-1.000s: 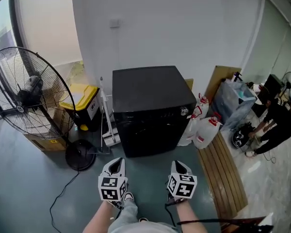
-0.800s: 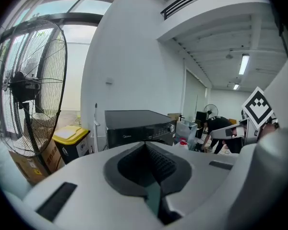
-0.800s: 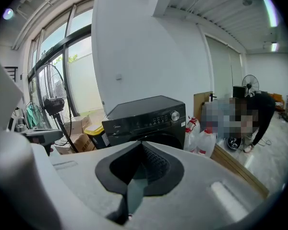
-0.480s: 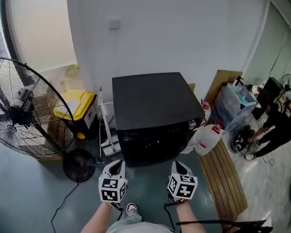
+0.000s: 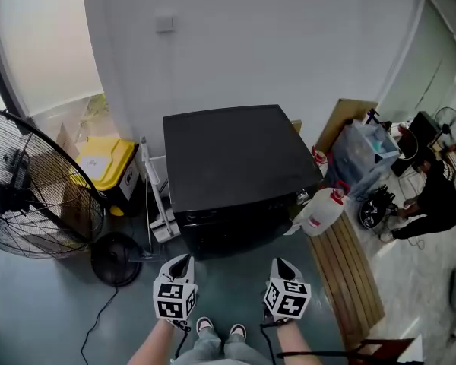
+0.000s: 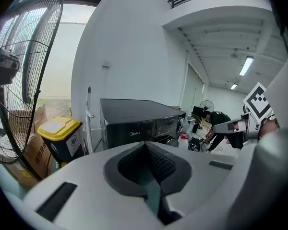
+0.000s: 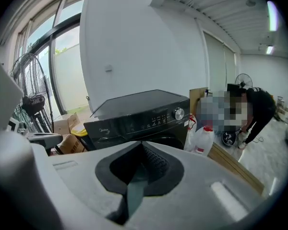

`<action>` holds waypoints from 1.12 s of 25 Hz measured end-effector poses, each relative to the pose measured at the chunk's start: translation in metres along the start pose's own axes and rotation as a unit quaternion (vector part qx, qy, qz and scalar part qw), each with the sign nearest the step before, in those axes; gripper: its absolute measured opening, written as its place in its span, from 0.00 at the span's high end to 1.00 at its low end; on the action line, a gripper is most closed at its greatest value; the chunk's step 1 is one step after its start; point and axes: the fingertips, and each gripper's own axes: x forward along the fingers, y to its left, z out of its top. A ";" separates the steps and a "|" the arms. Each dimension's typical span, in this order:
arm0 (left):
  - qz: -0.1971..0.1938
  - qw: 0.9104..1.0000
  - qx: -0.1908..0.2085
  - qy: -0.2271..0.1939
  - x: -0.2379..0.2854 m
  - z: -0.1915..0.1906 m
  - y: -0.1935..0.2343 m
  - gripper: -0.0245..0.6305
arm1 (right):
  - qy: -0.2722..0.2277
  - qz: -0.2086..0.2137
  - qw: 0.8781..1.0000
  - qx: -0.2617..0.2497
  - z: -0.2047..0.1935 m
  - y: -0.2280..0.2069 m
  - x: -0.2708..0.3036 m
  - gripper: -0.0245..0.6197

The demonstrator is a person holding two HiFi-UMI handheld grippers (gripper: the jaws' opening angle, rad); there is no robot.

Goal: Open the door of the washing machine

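Our left gripper (image 5: 181, 265) and right gripper (image 5: 282, 269) hover side by side over the grey floor (image 5: 229, 286), each with its jaws pressed together on nothing. Both point at the black box-shaped front-loading washing machine (image 5: 235, 162) just ahead. Its round dark door (image 7: 175, 140) sits low on the front face, below the control strip and silver knob (image 7: 179, 113), well apart from either gripper. We'd call this the approach: sink to door level, spread one gripper's jaws first, catch the door's edge, then pull along the hinge arc. Which side latches, we can't tell.
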 end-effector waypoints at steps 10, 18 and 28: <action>-0.012 1.000 0.000 0.029 0.036 -0.030 -0.007 0.96 | 0.025 -0.002 1.000 -0.004 -0.024 -0.010 0.027 0.95; -0.019 0.999 0.004 0.044 0.074 -0.072 -0.005 0.96 | 0.047 -0.017 0.999 0.010 -0.067 -0.038 0.060 0.95; -0.015 0.998 -0.015 0.057 0.118 -0.154 0.010 0.96 | 0.067 -0.023 0.997 0.015 -0.143 -0.046 0.107 0.95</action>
